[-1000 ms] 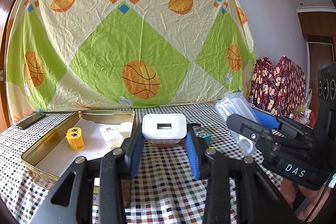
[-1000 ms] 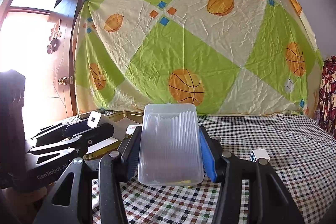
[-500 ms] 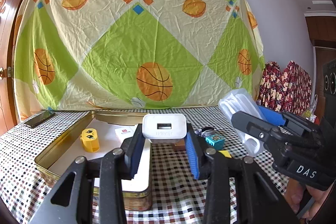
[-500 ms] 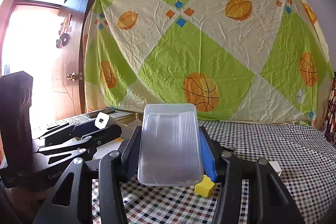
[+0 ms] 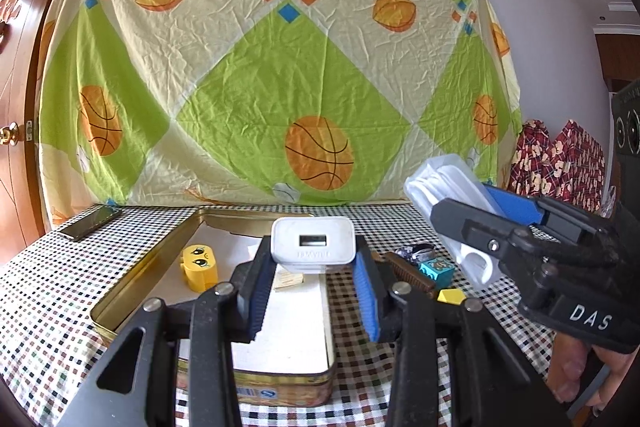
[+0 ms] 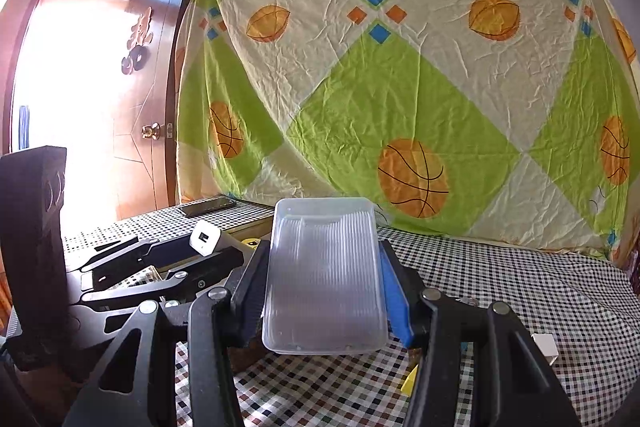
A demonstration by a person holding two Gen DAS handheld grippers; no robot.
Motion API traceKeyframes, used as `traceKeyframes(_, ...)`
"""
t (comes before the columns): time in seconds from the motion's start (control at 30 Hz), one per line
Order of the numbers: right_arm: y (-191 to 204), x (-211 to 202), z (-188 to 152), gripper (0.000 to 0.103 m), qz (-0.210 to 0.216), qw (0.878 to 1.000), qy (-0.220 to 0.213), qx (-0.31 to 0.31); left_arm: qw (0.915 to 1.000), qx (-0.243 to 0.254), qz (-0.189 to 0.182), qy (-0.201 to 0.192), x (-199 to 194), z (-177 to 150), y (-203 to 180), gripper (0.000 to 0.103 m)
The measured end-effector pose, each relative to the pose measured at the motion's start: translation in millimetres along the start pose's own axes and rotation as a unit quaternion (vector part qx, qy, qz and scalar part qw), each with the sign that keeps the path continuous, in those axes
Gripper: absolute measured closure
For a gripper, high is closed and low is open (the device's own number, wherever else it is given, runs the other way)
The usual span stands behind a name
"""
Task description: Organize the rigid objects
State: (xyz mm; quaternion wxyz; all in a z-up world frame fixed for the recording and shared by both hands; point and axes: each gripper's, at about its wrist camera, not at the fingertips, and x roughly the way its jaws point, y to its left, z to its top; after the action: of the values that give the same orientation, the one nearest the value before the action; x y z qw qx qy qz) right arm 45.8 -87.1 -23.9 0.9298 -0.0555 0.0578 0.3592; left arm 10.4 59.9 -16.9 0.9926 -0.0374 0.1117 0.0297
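From the left wrist view, the left hand-held gripper (image 5: 314, 267) is clenched on a white USB charger (image 5: 313, 239), its port facing the camera and its short body lying level across the pads, hanging above the open gold tin (image 5: 132, 291) on the checked counter (image 5: 52, 287). Inside the tin already sit a yellow sharpener with cartoon eyes (image 5: 199, 267) and a small card, so I judge the sorting partly done. Just right of the tin, a teal cube (image 5: 437, 270), a yellow block (image 5: 451, 295) and a brown comb-like piece (image 5: 408, 273) wait outside.

From the right wrist view, the right hand-held gripper (image 6: 324, 291) grasps a clear ribbed plastic box (image 6: 325, 277) by its 2 long sides, long axis running away from the camera and tipped upward, held off the counter. It looks bound for the tin next.
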Motion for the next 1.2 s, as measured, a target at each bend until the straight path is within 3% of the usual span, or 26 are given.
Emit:
traceKeyframes(0.9, 39, 72, 37, 0.049, 0.032, 0.997, 0.061, -0.029, 0.998, 0.006, 0.048, 0.04, 24, 9, 57, 0.066)
traceKeyframes(1.2, 53, 106, 34, 0.049, 0.041, 0.994, 0.099, -0.036, 0.9954, -0.005, 0.057, 0.077, 40, 11, 80, 0.066)
